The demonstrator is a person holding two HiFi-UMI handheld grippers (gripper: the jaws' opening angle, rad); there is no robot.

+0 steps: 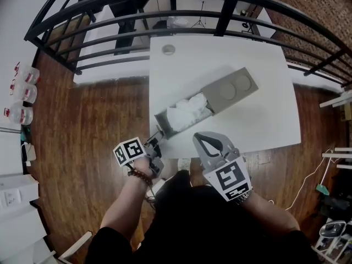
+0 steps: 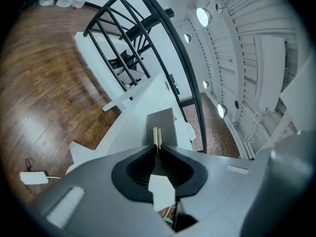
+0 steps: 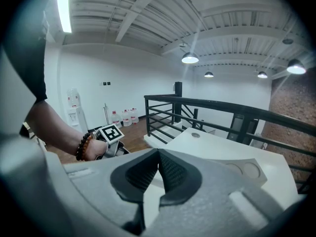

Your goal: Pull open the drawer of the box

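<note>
A grey box with two round recesses on top lies slantwise on the white table. Its drawer stands pulled out toward the table's front left corner, with white crumpled material inside. My left gripper is at the drawer's front end, shut on a thin pale pull tab; the drawer front shows just beyond the jaws. My right gripper hovers over the table's front edge to the right of the drawer, shut with nothing in it. The box lies off to its right.
A black railing curves round the table's far side. A round grommet sits near the table's far left corner. Water bottles stand on the wooden floor at the left. A white adapter lies on the floor.
</note>
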